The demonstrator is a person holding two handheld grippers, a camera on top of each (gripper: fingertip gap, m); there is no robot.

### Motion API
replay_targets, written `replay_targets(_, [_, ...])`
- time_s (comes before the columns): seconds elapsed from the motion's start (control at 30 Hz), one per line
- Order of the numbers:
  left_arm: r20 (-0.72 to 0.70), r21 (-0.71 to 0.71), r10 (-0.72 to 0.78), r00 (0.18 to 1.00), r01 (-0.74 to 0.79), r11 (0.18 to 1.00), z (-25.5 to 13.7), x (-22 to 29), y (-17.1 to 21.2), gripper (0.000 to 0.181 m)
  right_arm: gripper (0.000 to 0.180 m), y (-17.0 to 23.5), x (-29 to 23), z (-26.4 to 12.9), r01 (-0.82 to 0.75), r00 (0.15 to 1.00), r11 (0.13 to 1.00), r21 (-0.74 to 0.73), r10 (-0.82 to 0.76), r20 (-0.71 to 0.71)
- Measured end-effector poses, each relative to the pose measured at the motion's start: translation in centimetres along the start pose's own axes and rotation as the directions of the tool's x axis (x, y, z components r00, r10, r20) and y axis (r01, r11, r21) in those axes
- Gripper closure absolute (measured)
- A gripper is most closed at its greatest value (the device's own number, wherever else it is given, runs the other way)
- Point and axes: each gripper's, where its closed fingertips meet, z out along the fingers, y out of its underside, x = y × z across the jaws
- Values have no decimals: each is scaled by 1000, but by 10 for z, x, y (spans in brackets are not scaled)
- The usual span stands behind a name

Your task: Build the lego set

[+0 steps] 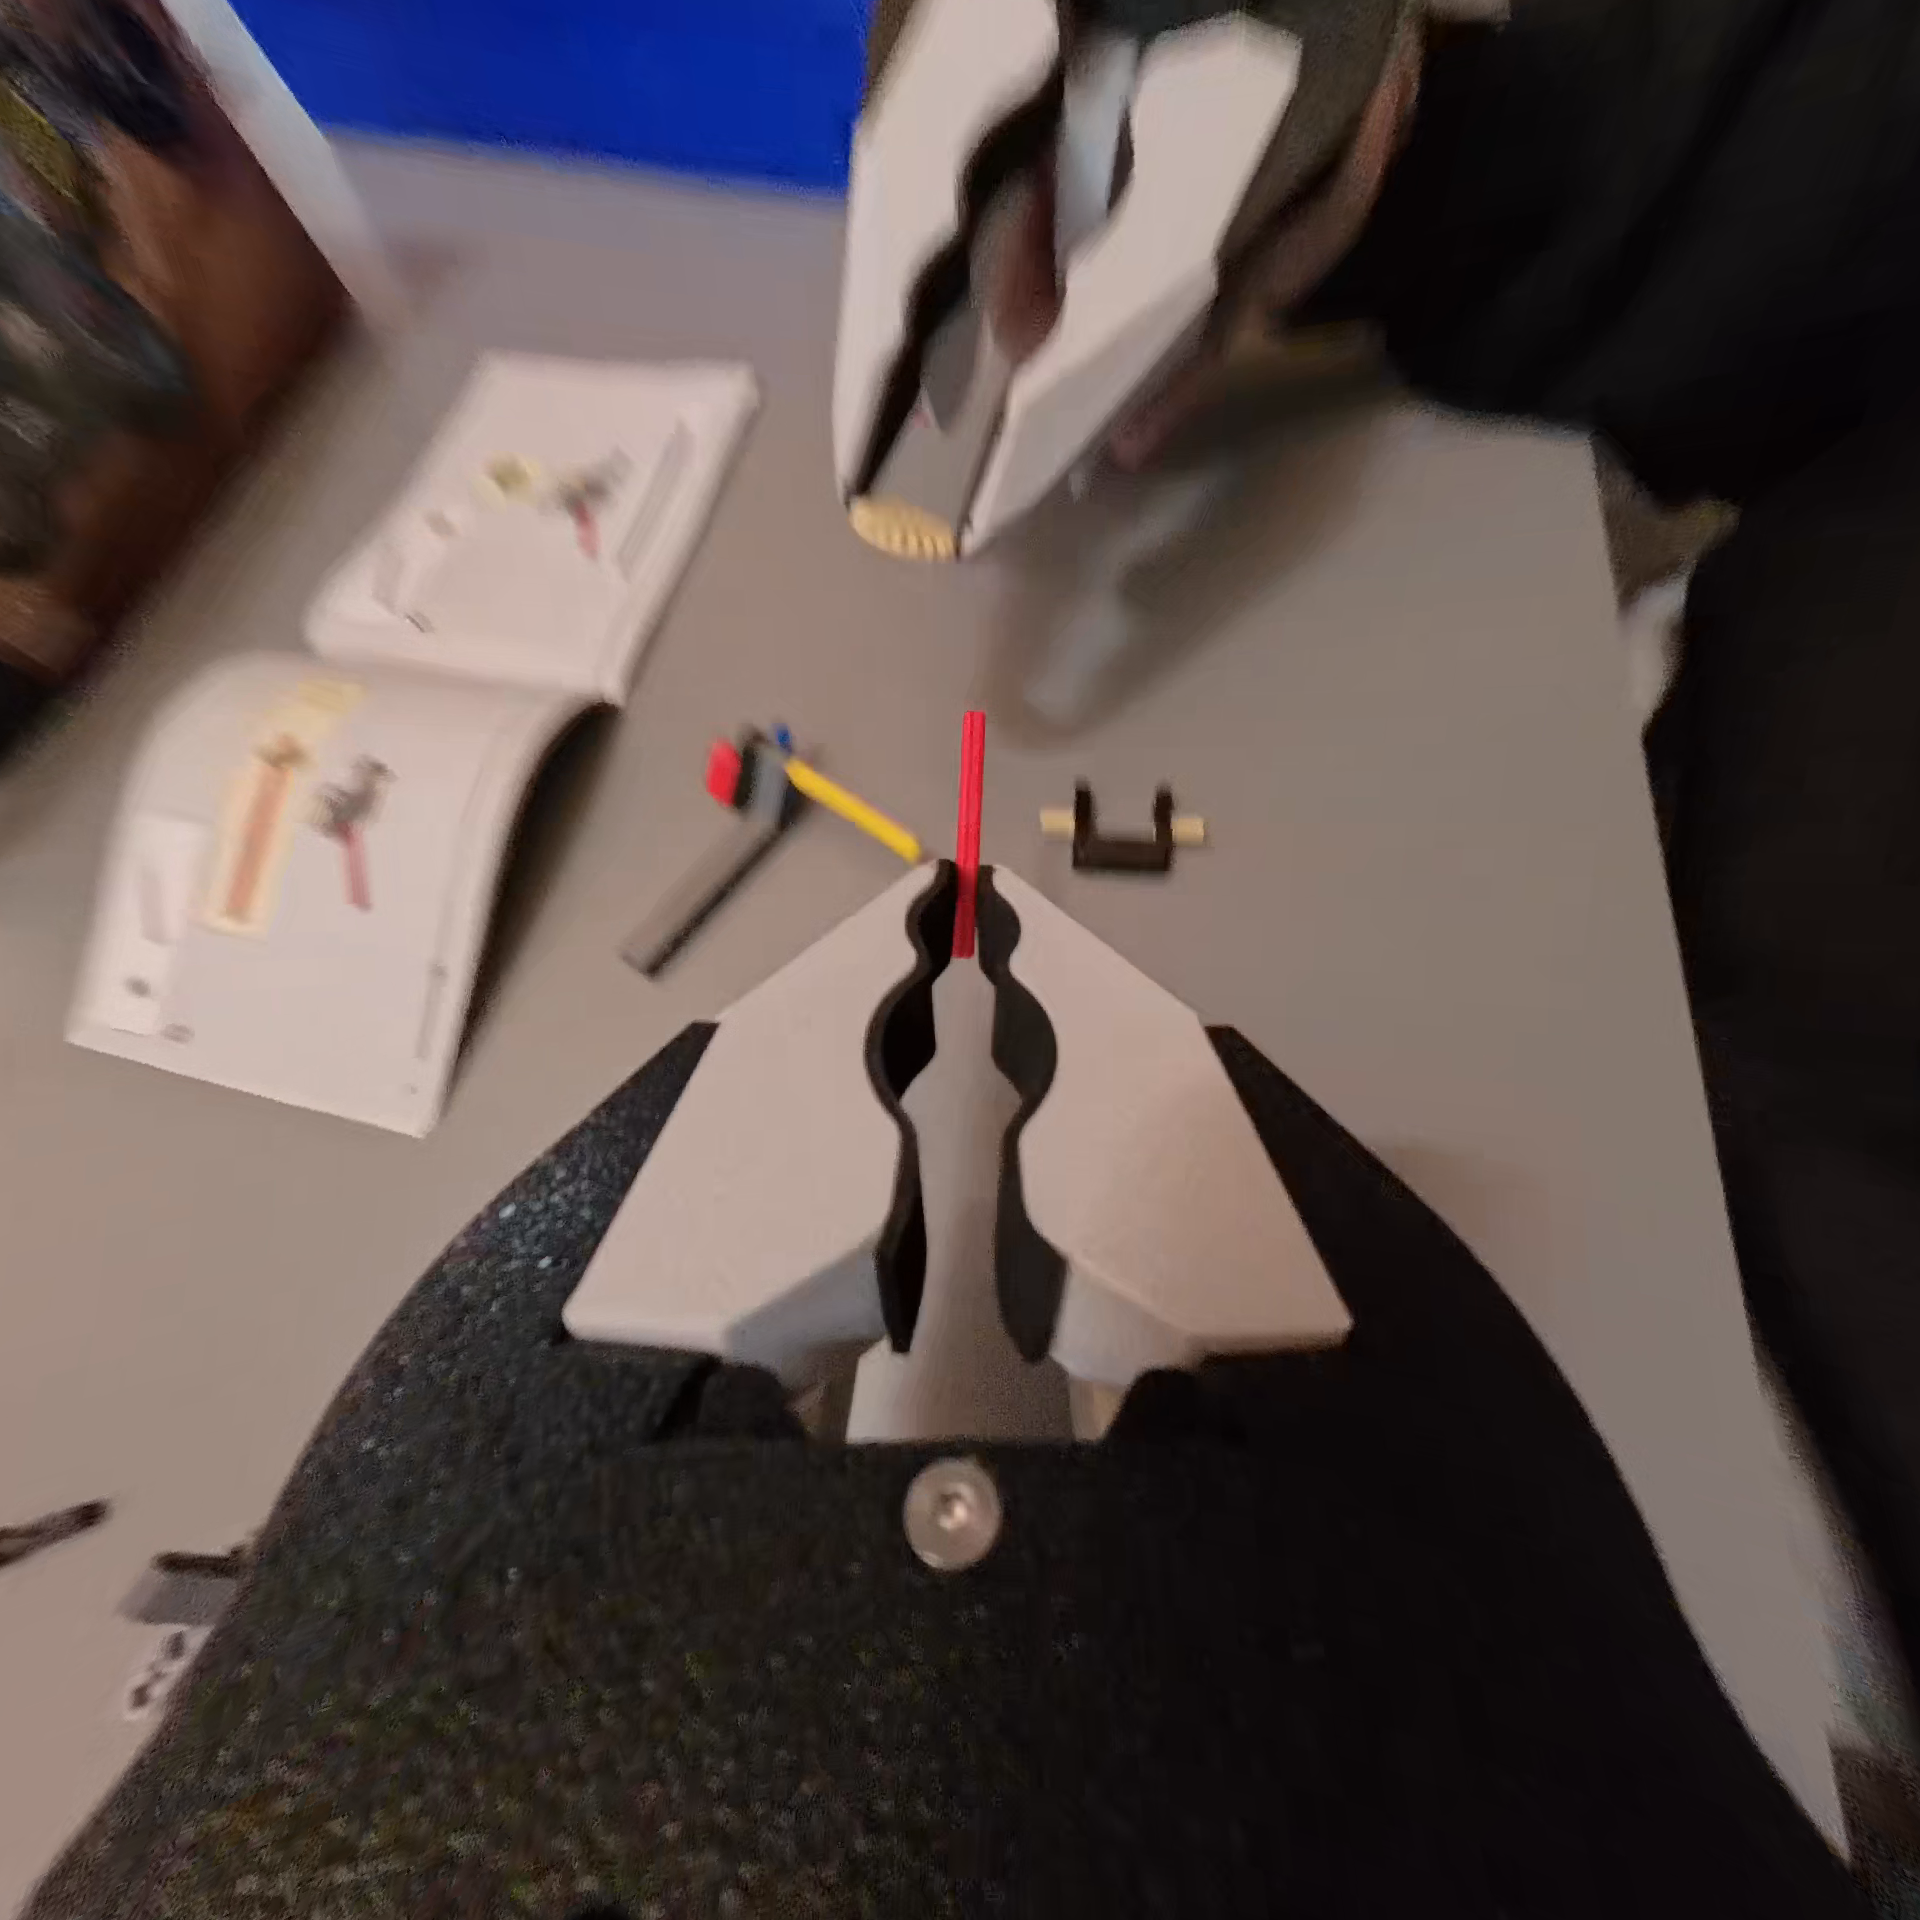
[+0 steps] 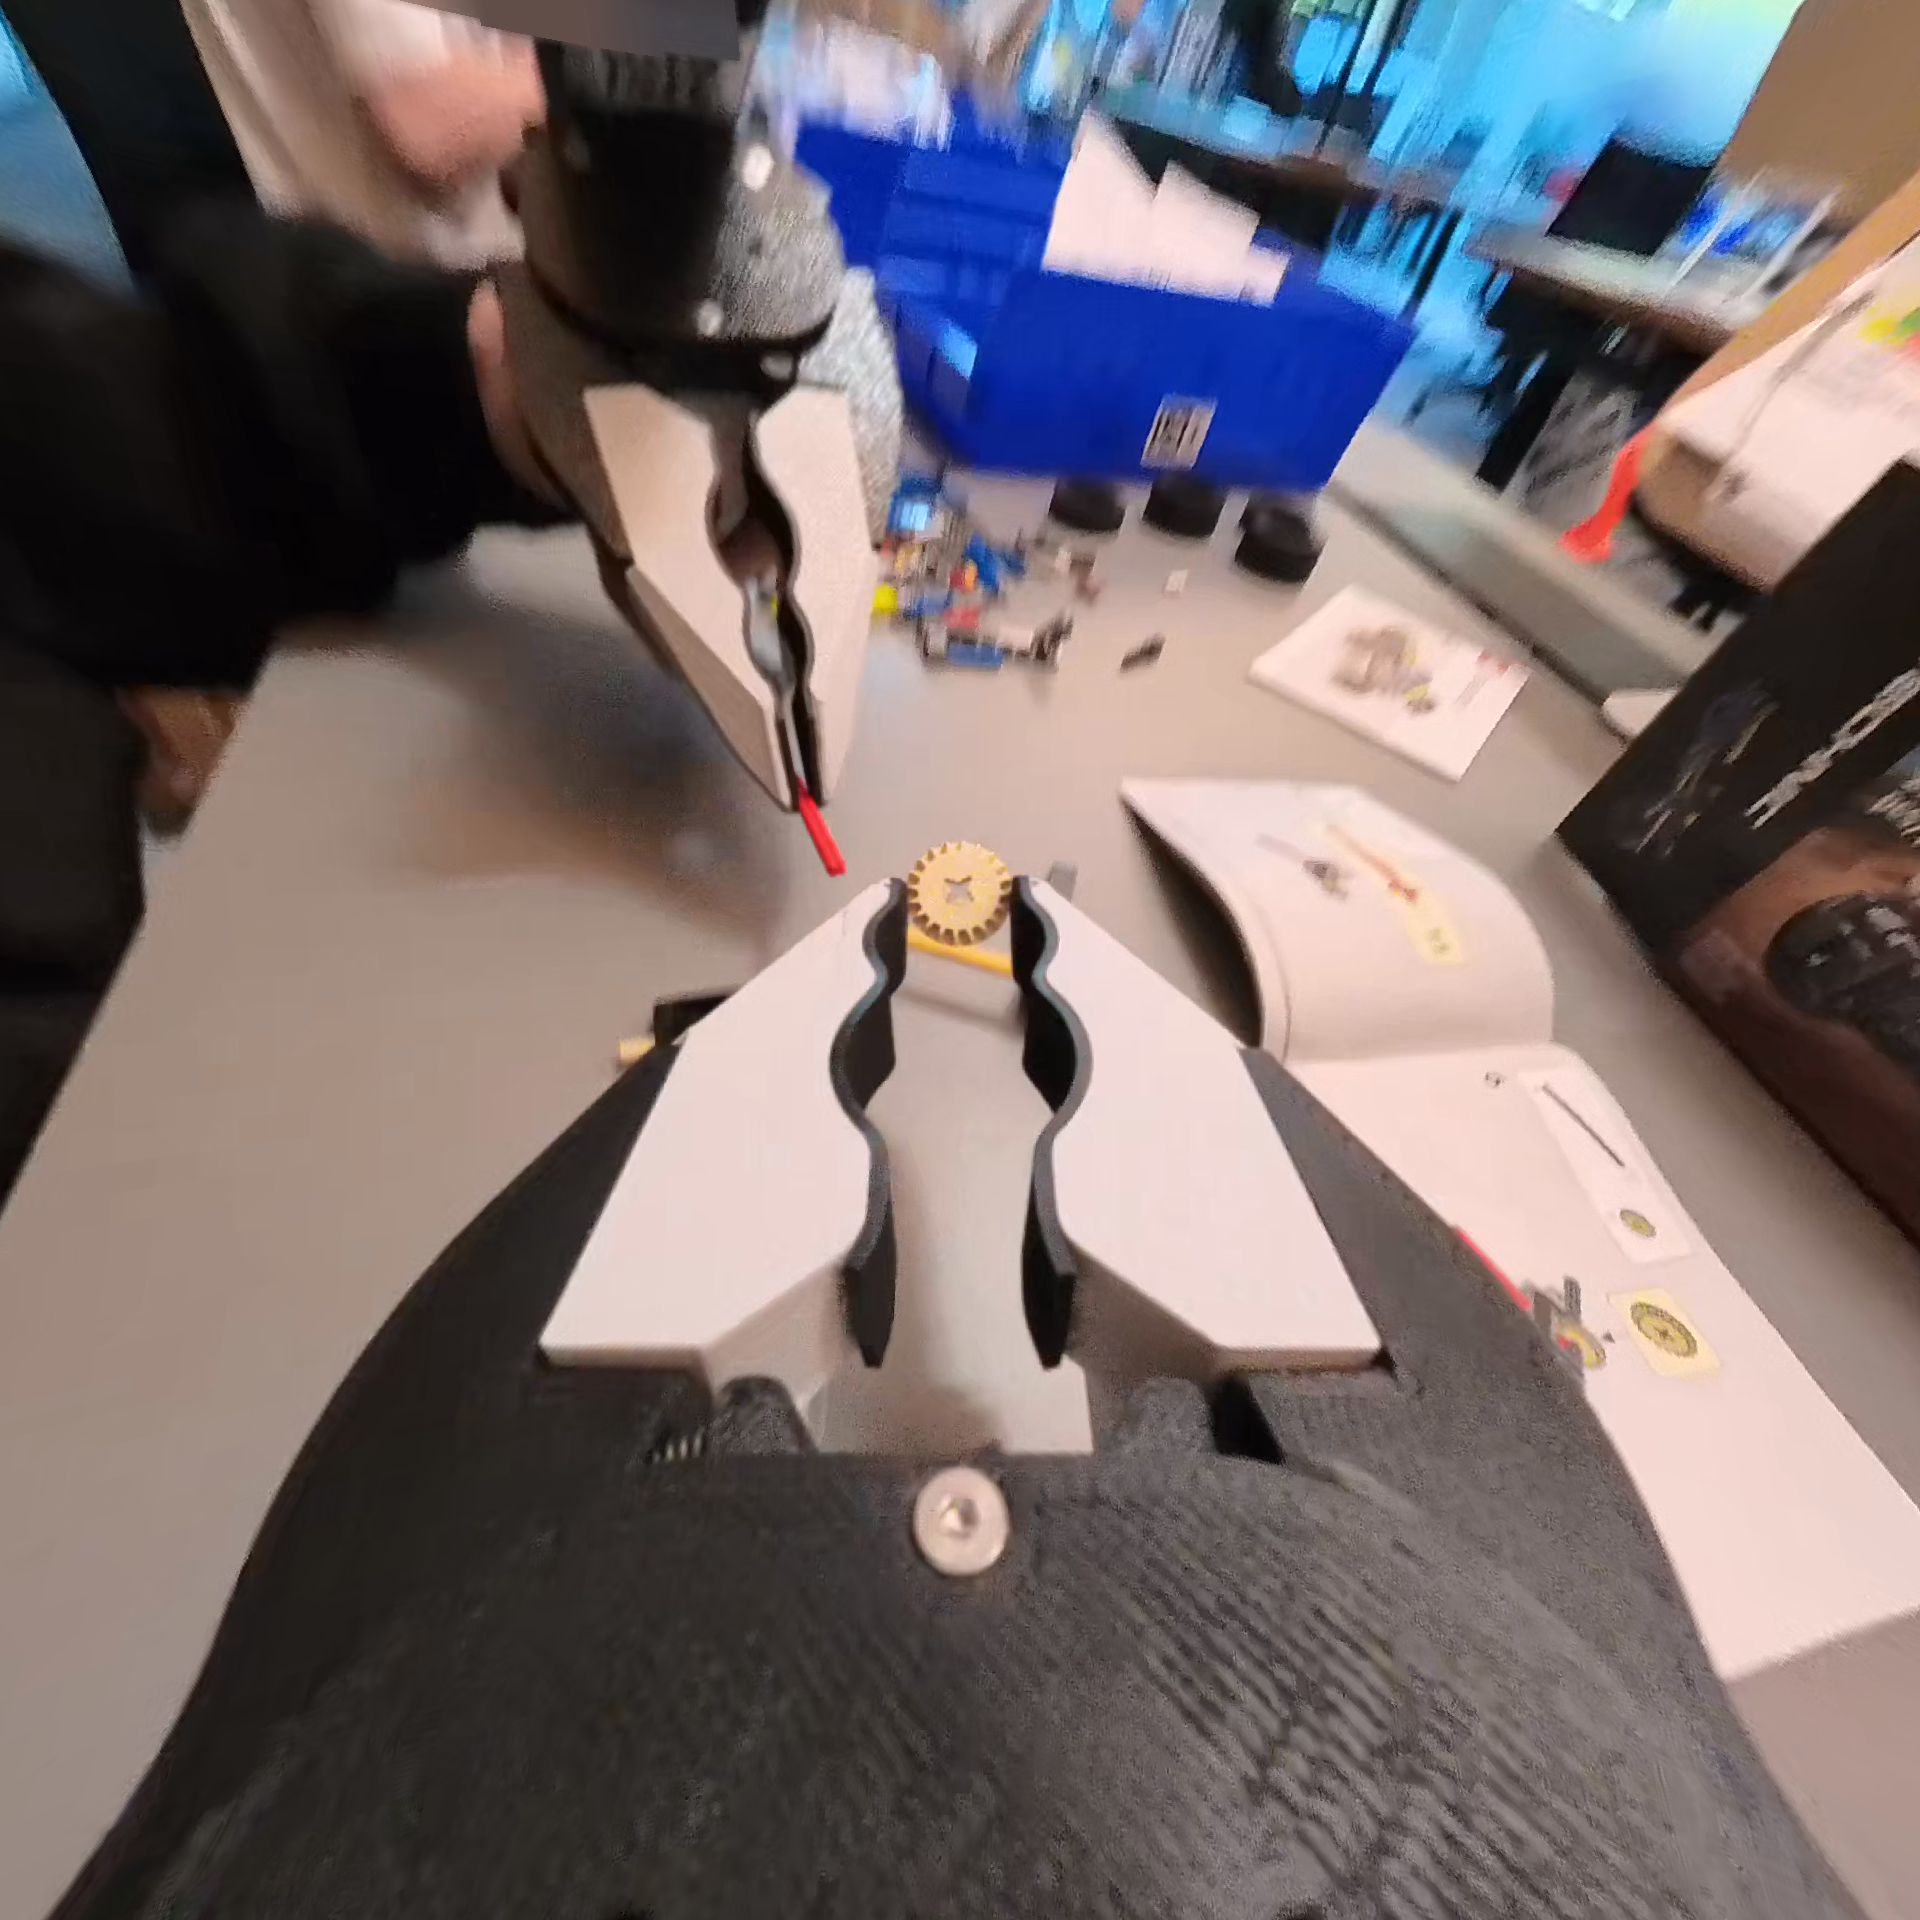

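Note:
My left gripper (image 1: 966,873) is shut on a thin red axle (image 1: 971,810) that sticks out past its tips. It also shows in the right wrist view (image 2: 805,795) with the red axle (image 2: 821,840) pointing down toward the gear. My right gripper (image 2: 958,888) is shut on a tan toothed gear (image 2: 960,891) held at its tips. In the left wrist view the right gripper (image 1: 909,514) hangs above the table with the tan gear (image 1: 906,528). A small assembly of grey beam, red piece and yellow axle (image 1: 774,821) and a black bracket on a tan pin (image 1: 1122,831) lie on the grey table (image 1: 1351,935).
An open instruction booklet (image 1: 312,883) lies left of the parts; it also shows in the right wrist view (image 2: 1403,935). A pile of loose bricks (image 2: 966,603) and a blue bin (image 2: 1122,353) sit at the far side. A dark box (image 2: 1787,748) stands at the right. A person's dark sleeve (image 1: 1714,312) is close.

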Motion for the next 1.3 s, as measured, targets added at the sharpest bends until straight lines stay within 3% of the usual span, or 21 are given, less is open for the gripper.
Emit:
replay_targets(0.03, [35, 69, 6, 999, -8, 998, -6, -3, -15, 179, 162, -9, 3, -3, -26, 1000, 997, 67, 27, -8])
replay_targets(0.17, [161, 188, 38, 986, -68, 980, -19, -7, -48, 179, 162, -37, 2, -13, -121, 992, 955, 272, 113, 47])
replay_targets(0.3, [183, 251, 32, 983, -78, 965, -20, -5, -61, 179, 162, -51, -7, -14, -165, 985, 919, 357, 134, 110])
replay_targets(1.3, [189, 338, 85, 978, -146, 930, -26, -1, -73, 179, 162, -67, -15, -15, -179, 980, 877, 446, 122, 154])
